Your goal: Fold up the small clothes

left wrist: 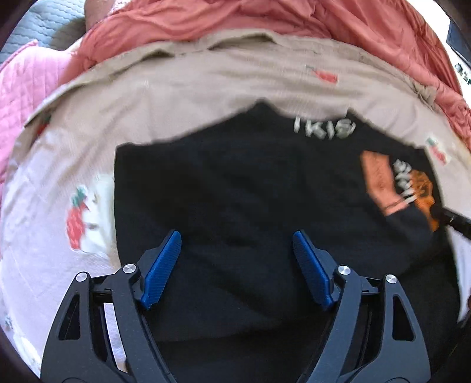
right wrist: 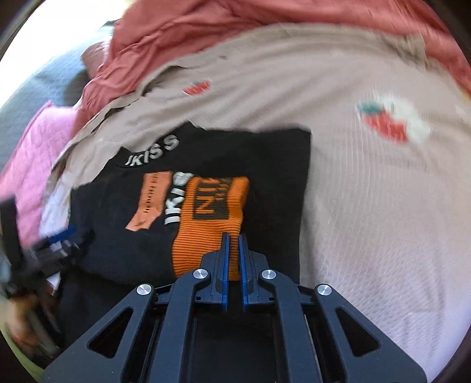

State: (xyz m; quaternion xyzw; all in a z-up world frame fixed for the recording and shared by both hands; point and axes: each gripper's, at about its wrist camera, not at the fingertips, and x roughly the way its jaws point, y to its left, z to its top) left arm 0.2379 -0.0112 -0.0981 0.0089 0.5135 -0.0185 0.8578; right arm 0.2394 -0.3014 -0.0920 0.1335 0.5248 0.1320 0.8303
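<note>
A small black garment (left wrist: 235,176) with white "IKISS" lettering lies flat on the beige sheet. It also fills the middle of the right wrist view (right wrist: 273,165). An orange ribbed cuff (right wrist: 212,206) with black print is folded over onto its front, beside a salmon patch (right wrist: 150,200). My right gripper (right wrist: 233,235) is shut on the near end of that cuff, with orange fabric pinched between the blue pads. In the left wrist view the orange cuff (left wrist: 424,188) shows at the right edge. My left gripper (left wrist: 237,234) hovers open over the black cloth, with nothing between its fingers.
The beige sheet (left wrist: 206,82) with strawberry prints spreads all around the garment. A crumpled red blanket (left wrist: 235,20) lies along the far side. A pink quilted cover (left wrist: 26,82) and grey quilting (left wrist: 44,23) are at the far left.
</note>
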